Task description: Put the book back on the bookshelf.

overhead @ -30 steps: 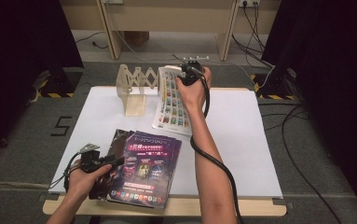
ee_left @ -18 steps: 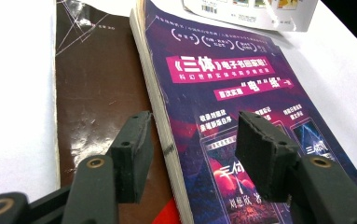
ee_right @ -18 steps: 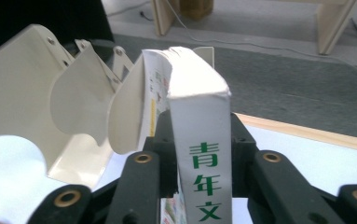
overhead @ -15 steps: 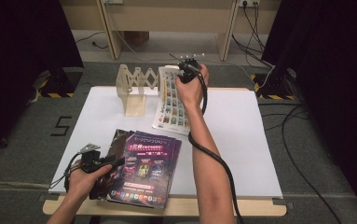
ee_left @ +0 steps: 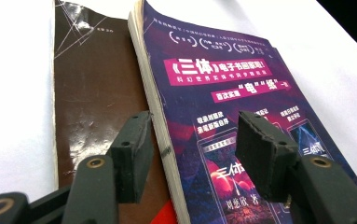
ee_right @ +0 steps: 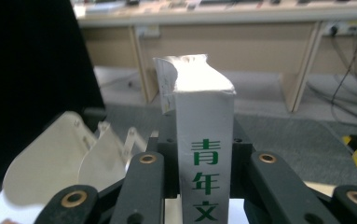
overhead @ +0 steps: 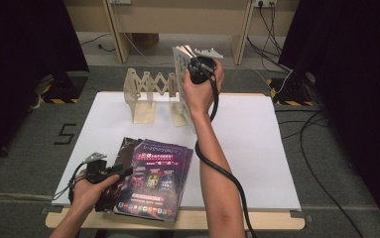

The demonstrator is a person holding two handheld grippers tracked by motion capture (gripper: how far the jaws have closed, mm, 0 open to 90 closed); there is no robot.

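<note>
My right gripper [overhead: 196,65] is shut on a white book [overhead: 181,62], holding it up on edge above the far side of the table, just right of the wooden rack [overhead: 145,94]. Its jaws have just been closing with the book between them. In the right gripper view the book's spine [ee_right: 204,140], printed with green characters, stands upright between the jaws of the right gripper [ee_right: 202,149]. My left gripper [overhead: 122,171] rests at the front left, open. Its jaws straddle the edge of a purple book [ee_left: 223,84] that lies on a brown book [ee_left: 92,93].
The white table [overhead: 257,139] has free room on its right half. The rack's curved dividers [ee_right: 50,158] show low at the left of the right gripper view. The purple book [overhead: 158,183] reaches to the table's front edge. Cables trail on the floor at right.
The right hand has lifted the white book from lying flat on the table and tipped it up on edge beside the rack. The left hand has stayed put.
</note>
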